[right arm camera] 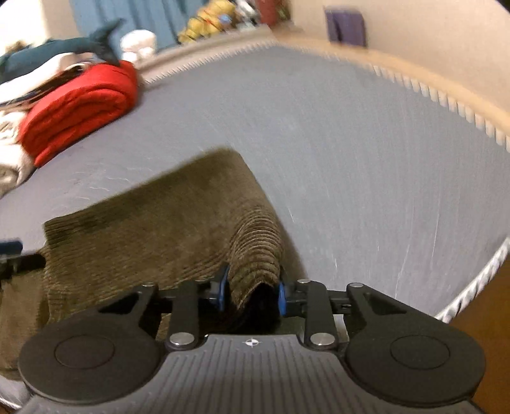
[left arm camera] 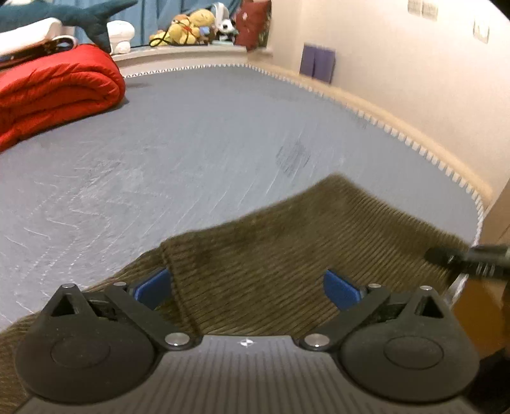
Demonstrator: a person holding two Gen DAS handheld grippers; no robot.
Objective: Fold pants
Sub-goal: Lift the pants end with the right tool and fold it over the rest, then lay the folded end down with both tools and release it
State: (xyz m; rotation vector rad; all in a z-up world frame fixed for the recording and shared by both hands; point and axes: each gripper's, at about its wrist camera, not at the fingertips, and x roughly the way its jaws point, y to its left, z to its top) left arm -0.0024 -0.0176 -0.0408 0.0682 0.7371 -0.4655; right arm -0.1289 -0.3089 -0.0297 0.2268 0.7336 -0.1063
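Olive-brown corduroy pants (left arm camera: 287,248) lie on the grey mattress (left arm camera: 191,143) near its front edge. My left gripper (left arm camera: 247,289) is open, its blue pads wide apart over the pants. In the right wrist view the pants (right arm camera: 159,223) spread to the left, and my right gripper (right arm camera: 250,291) is shut on a raised bunch of the fabric, lifting it in a ridge. The right gripper also shows at the right edge of the left wrist view (left arm camera: 468,256). The left gripper's tip shows at the left edge of the right wrist view (right arm camera: 12,251).
A folded red quilt (left arm camera: 54,92) lies at the far left of the mattress, with a shark plush (left arm camera: 79,16) and white bedding on it. Soft toys (left arm camera: 191,28) sit on the sill behind. A wall (left arm camera: 398,63) runs along the right.
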